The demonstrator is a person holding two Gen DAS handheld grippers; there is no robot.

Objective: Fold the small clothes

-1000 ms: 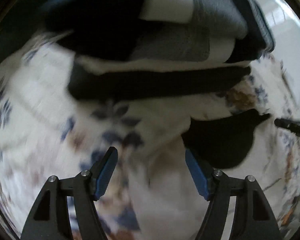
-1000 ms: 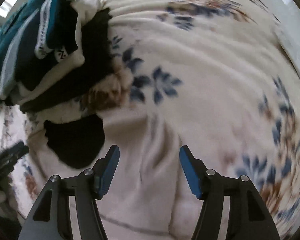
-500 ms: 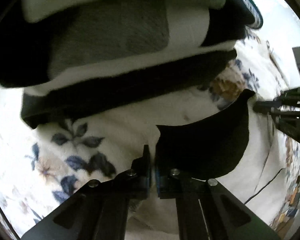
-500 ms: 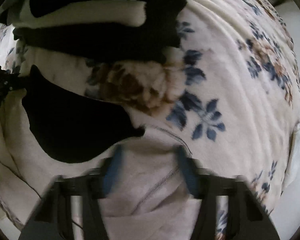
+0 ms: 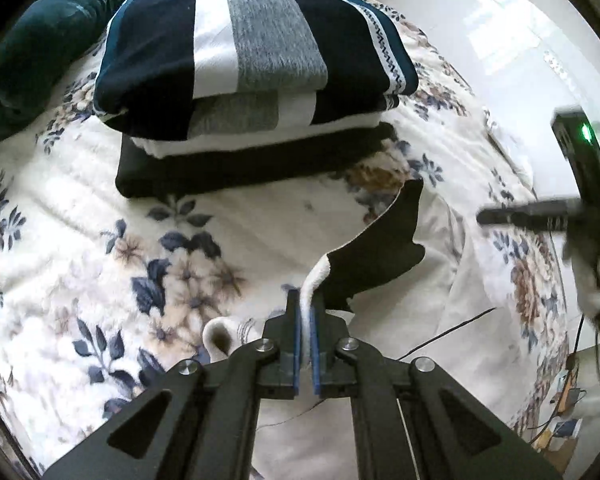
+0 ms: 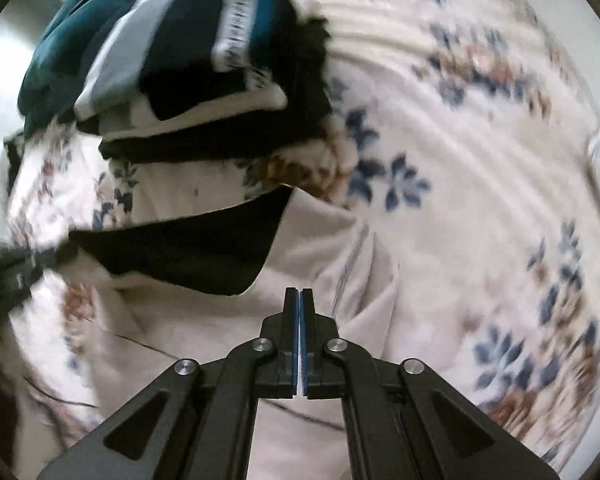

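Note:
A cream garment with a black inner panel [image 5: 380,248] lies on the floral blanket [image 5: 100,240]. My left gripper [image 5: 306,300] is shut on the garment's cream edge and holds it raised, so the black panel stands up. In the right wrist view the same garment [image 6: 204,248] spreads in front of my right gripper [image 6: 300,300], whose jaws are shut with cream cloth beneath the tips; the grip itself is not visible. The right gripper shows blurred at the right of the left wrist view [image 5: 540,216].
A stack of folded clothes [image 5: 256,68], navy, white and grey on top of cream and black, sits behind the garment, and it also shows in the right wrist view [image 6: 204,64]. A teal cushion [image 5: 40,32] lies at the far left. A white floor lies beyond the bed's right edge.
Both grippers went from open to shut. The left one closed on the garment's edge and lifted it; both views pulled back from the folded stack.

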